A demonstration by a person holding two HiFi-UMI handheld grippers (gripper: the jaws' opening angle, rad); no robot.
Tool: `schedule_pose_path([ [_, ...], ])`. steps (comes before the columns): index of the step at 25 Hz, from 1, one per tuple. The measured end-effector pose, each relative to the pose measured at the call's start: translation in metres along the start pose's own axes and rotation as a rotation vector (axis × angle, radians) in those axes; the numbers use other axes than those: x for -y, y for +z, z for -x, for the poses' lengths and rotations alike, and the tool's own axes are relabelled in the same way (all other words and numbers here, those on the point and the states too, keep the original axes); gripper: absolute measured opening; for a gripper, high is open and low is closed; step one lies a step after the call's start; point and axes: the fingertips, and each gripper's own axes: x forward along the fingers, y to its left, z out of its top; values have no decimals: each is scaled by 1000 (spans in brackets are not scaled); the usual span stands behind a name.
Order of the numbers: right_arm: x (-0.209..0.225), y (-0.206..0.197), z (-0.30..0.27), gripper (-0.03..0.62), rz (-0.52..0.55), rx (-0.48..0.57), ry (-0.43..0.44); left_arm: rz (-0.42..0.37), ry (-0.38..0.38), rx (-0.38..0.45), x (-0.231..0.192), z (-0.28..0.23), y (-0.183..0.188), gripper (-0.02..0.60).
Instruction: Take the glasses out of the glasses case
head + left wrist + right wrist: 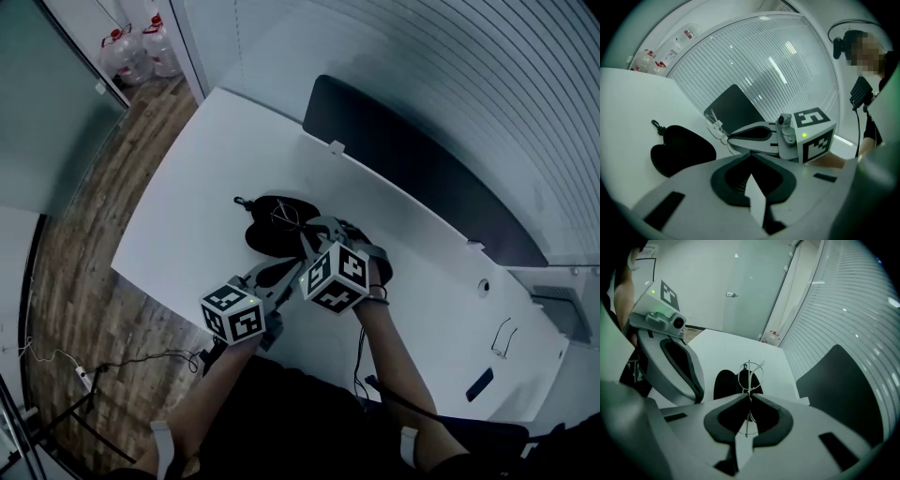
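**A:** What has the right gripper (749, 397) got?

**B:** The glasses (749, 376). Its jaws are pinched on the thin wire frame, which sticks out past the tips.

**A:** And the left gripper (751, 154)?

**B:** Jaws together, nothing between them. It sits just left of the right one.

**A:** Where is the case (725, 383)?

**B:** Black, on the white table (206, 169), just past the right gripper's tips and beneath the glasses. I cannot tell whether the frame touches it.

**A:** Beyond that?

**B:** A dark panel (412, 169) stands along the table's far edge, ahead of both grippers. Bottles (136, 52) stand on the floor, far off to the left.
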Motion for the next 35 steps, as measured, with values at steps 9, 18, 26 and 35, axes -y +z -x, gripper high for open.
schedule_pose_path([
  [9,-7,-8,31,33,-36,46,-43,-38,-34,-17,42,-5,-13,9],
  [18,-12,-14,51,32,-55,90,-69,-77,-22,-9,62,-2,-19,9],
  [26,-13,-30,57,34,-67,78,-79,-96,-33,-8,71,-6,-21,9],
  [35,-9,-55,60,34,-110,43,-90,-94,-71,-51,78,-23,-32,9],
])
